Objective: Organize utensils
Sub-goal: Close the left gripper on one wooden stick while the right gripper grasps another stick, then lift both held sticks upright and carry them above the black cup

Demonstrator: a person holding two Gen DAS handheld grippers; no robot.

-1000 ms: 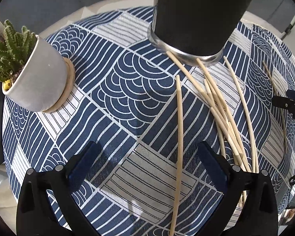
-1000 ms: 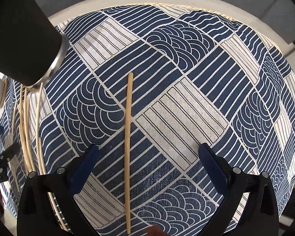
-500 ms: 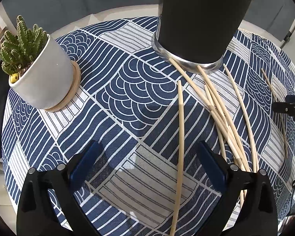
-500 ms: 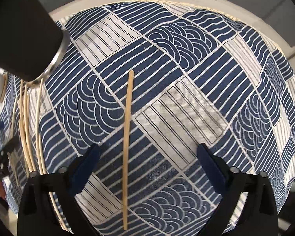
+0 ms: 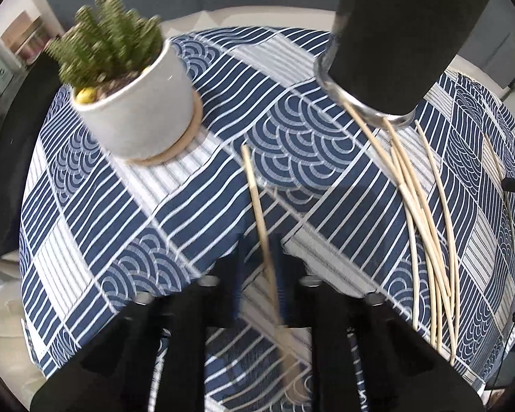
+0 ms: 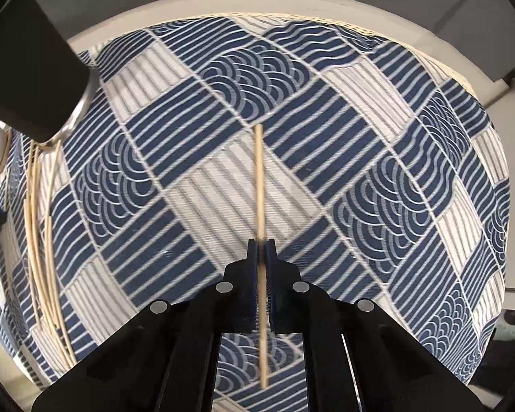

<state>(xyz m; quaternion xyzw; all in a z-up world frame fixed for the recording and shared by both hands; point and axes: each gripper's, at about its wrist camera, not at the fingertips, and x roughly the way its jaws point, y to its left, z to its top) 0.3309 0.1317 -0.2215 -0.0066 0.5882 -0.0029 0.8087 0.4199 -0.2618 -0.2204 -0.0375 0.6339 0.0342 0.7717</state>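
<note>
A potted cactus (image 5: 130, 92) stands at the left of the bench's patterned cloth (image 5: 127, 213); the left hand-held gripper (image 5: 259, 274) is clamped on a chopstick (image 5: 257, 206); loose chopsticks (image 5: 425, 226) lie below the black holder (image 5: 401, 34); the right hand-held gripper (image 6: 261, 264) pinches another chopstick (image 6: 259, 185); no readable writing.
</note>
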